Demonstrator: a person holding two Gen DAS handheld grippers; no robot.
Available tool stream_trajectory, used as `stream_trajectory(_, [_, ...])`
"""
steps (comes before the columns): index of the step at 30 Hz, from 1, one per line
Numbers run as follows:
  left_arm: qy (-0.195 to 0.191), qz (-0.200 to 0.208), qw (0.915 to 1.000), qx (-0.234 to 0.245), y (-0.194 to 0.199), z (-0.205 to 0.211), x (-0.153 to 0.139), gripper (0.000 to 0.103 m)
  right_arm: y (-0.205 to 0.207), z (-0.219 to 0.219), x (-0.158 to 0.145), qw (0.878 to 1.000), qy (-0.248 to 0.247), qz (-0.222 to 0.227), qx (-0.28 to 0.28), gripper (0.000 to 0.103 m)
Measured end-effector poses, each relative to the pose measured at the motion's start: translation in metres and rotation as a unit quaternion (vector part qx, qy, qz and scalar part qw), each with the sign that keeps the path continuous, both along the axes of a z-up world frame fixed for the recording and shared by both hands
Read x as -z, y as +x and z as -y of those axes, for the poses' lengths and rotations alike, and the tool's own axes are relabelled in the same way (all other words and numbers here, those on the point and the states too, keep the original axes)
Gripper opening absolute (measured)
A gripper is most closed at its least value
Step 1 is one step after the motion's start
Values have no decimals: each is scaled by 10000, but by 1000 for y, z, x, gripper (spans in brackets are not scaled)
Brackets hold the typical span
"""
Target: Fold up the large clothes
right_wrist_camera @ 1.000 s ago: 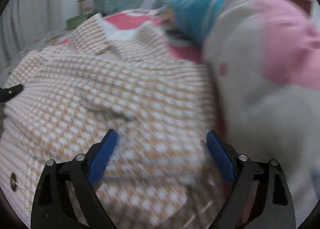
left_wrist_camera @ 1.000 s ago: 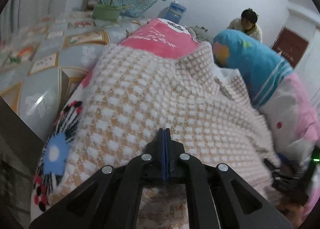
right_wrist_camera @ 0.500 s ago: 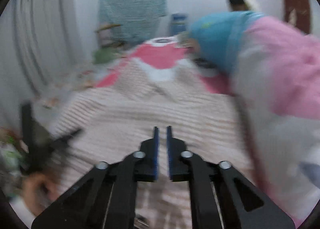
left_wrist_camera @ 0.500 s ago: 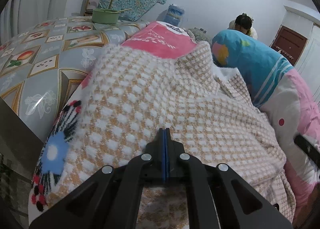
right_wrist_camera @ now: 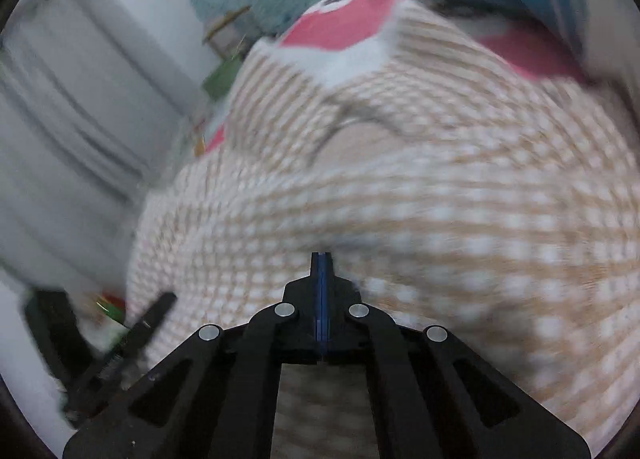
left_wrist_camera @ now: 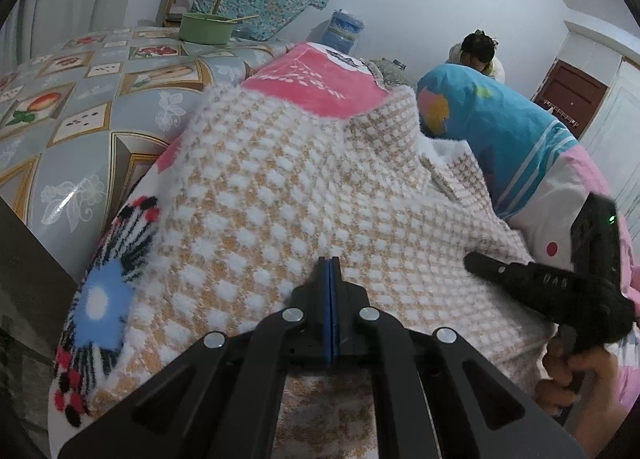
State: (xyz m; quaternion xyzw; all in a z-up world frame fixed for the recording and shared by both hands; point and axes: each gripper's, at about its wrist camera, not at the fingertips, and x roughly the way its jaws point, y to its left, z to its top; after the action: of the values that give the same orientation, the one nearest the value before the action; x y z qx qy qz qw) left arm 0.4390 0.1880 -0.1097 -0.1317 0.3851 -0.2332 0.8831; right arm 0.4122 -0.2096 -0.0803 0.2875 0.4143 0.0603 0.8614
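Inspected both of my wrist views for legible text. One marking found: on the black body of my right gripper (left_wrist_camera: 536, 283), seen at the right of my left wrist view, faint embossed characters that look like "DAB"; reading uncertain. On the far pink panel of the blanket (left_wrist_camera: 316, 79) there is a white script-like pattern and a dark emblem, neither readable. My right wrist view is motion-blurred; nothing can be read there. No numbers, brand labels or signs found elsewhere.
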Motion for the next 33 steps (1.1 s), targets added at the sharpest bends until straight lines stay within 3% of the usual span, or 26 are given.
stream_trajectory(2, [-12,8,10000,9,0,0,0,4,-11,21,2,9991,245,-16,338,0])
stream_trajectory(7, [-142,2,9999,67,1,-1,3,4,-52,69,5,9921,-230,1,1230,0])
stream_trajectory(10, [-174,-75,9998,83,4,-1,4,4,-55,55,-3,9897,-780,-150,1188,0])
stream_trajectory(13, [-69,-161,9998,64,6,2,0,4,-57,35,-24,9781,-1526,-346,1375,0])
stream_trajectory(14, [38,-235,9997,48,7,4,-4,3,-58,25,-35,9717,-1846,-326,1437,2])
stream_trajectory(15, [158,-276,9995,10,7,7,-11,3,-58,20,-42,9690,-2004,-236,1423,11])
stream_trajectory(18, [285,53,9995,-97,-10,12,-33,3,-70,8,-56,9721,-2159,283,869,15])
stream_trajectory(21, [178,153,9996,131,-21,21,-38,4,-78,-25,-55,9623,-2668,500,187,24])
stream_trajectory(23, [292,-216,9989,298,-17,30,-22,4,-71,-37,-45,9603,-2762,376,-67,27])
stream_trajectory(25, [423,-263,9980,393,-17,33,-6,4,-59,-37,-16,9579,-2862,-175,-164,35])
stream_trajectory(29, [499,-369,9974,364,-15,36,7,6,-58,-16,0,9720,-2316,-158,-357,35])
stream_trajectory(33, [839,-333,9954,330,-16,44,4,6,-60,-16,-5,9656,-2554,-174,-459,35])
